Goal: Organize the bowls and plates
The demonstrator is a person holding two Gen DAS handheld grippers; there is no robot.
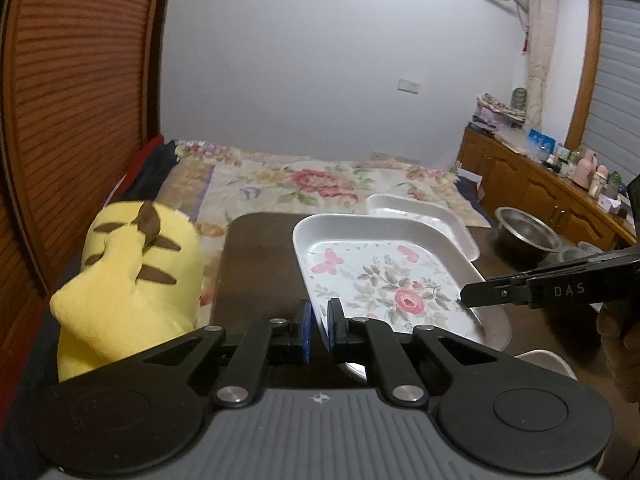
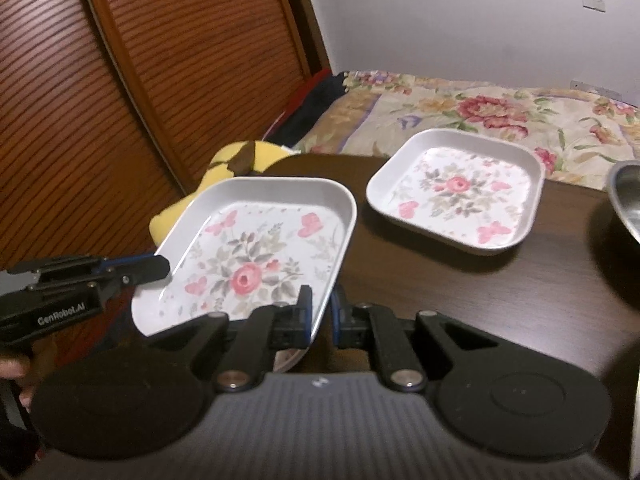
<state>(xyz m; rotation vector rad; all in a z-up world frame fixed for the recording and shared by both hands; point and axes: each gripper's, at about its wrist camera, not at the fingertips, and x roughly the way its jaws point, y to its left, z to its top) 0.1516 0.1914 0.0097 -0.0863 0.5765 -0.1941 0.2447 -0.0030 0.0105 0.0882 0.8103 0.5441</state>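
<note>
On a dark bedroom counter [image 2: 460, 300], a floral square plate [image 2: 256, 248] is pinched at opposite rims by left tool [image 1: 319, 326] and right tool [image 2: 322, 314], apparently for stacking.

Tilted floral plate [image 2: 256, 248] near flat floral plate [image 2: 460, 188].

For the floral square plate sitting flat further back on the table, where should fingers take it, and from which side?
Grip the far plate by its raised rim, on the near edge facing the grippers, one finger inside the wall and one outside. It lies flat on the dark table, so its underside is out of reach, and the steel bowl crowds its right side.
</note>
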